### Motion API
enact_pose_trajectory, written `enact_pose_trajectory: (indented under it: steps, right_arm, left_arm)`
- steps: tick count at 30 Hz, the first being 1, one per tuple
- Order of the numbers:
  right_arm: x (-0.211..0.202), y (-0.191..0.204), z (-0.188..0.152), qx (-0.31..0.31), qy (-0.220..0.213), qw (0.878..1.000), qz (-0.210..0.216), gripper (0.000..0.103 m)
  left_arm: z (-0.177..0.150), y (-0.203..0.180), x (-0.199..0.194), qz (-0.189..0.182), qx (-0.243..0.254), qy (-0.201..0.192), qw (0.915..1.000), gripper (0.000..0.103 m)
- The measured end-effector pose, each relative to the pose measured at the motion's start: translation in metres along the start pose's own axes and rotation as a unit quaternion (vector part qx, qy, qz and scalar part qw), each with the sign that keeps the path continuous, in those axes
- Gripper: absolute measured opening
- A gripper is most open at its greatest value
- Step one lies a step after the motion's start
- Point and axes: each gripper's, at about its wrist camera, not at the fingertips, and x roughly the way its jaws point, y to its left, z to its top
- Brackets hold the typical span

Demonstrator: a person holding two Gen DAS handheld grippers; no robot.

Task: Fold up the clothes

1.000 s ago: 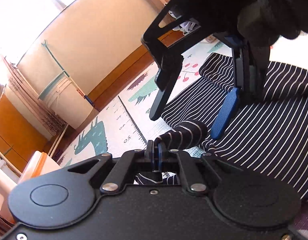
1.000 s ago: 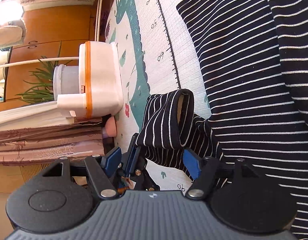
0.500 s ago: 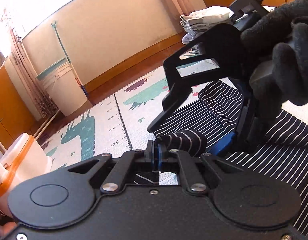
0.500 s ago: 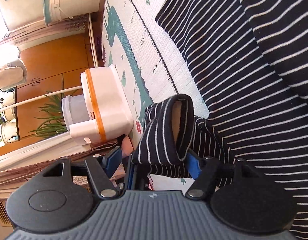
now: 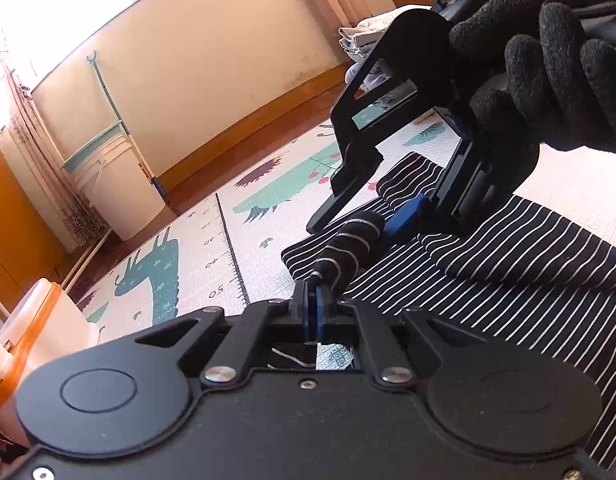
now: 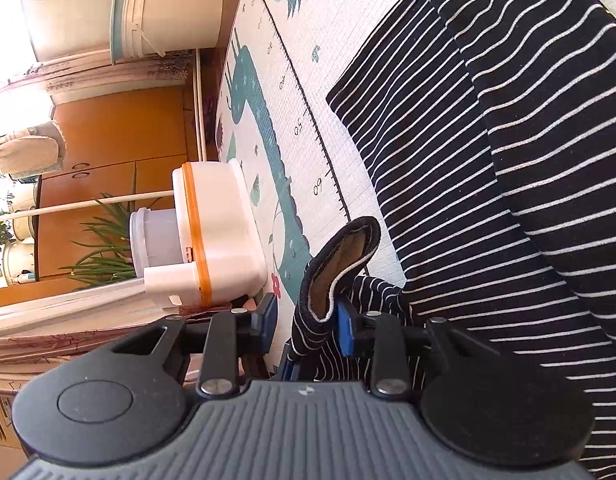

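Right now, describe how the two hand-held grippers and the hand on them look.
The left hand-held gripper has a matte black body, silver screws, round caps and blue finger pads. The right hand-held gripper is also black with blue pads, plus a ribbed grey top plate. A black textured knit glove covers the hand.

Sleeve cuff slipped from right tongs, now spread wider.
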Motion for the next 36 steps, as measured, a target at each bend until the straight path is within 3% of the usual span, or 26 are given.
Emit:
enact_pose_trajectory:
  steps: [7, 8, 9, 15, 17, 18, 19, 20, 24, 28, 32, 36]
  right_arm:
    - [0.0, 0.004, 0.002, -0.022, 0.005, 1.0, -0.02, 0.023]
    - [-0.002, 0.005, 0.003, -0.031, 0.004, 0.999, -0.027, 0.013]
    - [-0.004, 0.006, 0.004, -0.042, 0.003, 0.998, -0.035, 0.009]
    - [-0.015, 0.016, 0.001, -0.091, 0.005, 0.995, -0.051, 0.009]
    - [-0.021, 0.027, 0.001, -0.115, 0.003, 0.992, -0.048, 0.009]
    - [-0.025, 0.033, 0.002, -0.129, 0.001, 0.991, -0.044, 0.009]
    - [-0.029, 0.04, 0.003, -0.142, -0.001, 0.989, -0.039, 0.009]
    - [-0.033, 0.048, 0.004, -0.157, -0.004, 0.987, -0.032, 0.009]
    - [-0.049, 0.077, 0.009, -0.216, -0.015, 0.976, -0.013, 0.009]
    - [-0.063, 0.093, 0.014, -0.248, -0.025, 0.968, -0.002, 0.009]
    - [-0.077, 0.099, 0.019, -0.26, -0.035, 0.965, -0.001, 0.009]
    - [-0.093, 0.102, 0.023, -0.269, -0.047, 0.962, 0.004, 0.009]
  left_arm:
    - [-0.004, -0.02, 0.001, 0.006, 0.064, -0.011, 0.9979, 0.003]
    - [-0.007, -0.024, 0.001, 0.01, 0.082, -0.015, 0.9965, 0.003]
    - [-0.008, -0.026, 0.0, 0.011, 0.091, -0.018, 0.9956, 0.003]
    - [-0.011, -0.032, -0.002, 0.009, 0.103, -0.018, 0.9945, 0.004]
    - [-0.016, -0.03, -0.003, 0.007, 0.103, -0.01, 0.9946, 0.017]
    - [-0.019, -0.029, -0.004, 0.01, 0.1, -0.007, 0.9949, 0.039]
    - [-0.022, -0.026, -0.006, 0.015, 0.094, -0.004, 0.9954, 0.061]
    - [-0.025, -0.023, -0.008, 0.021, 0.088, -0.002, 0.9959, 0.064]
    - [-0.041, -0.011, -0.012, 0.02, 0.054, 0.033, 0.9978, 0.066]
    - [-0.057, -0.005, -0.012, -0.032, -0.016, 0.084, 0.9958, 0.066]
    - [-0.069, -0.01, -0.014, -0.084, -0.091, 0.121, 0.9849, 0.066]
    - [-0.074, -0.012, -0.011, -0.132, -0.157, 0.146, 0.9677, 0.066]
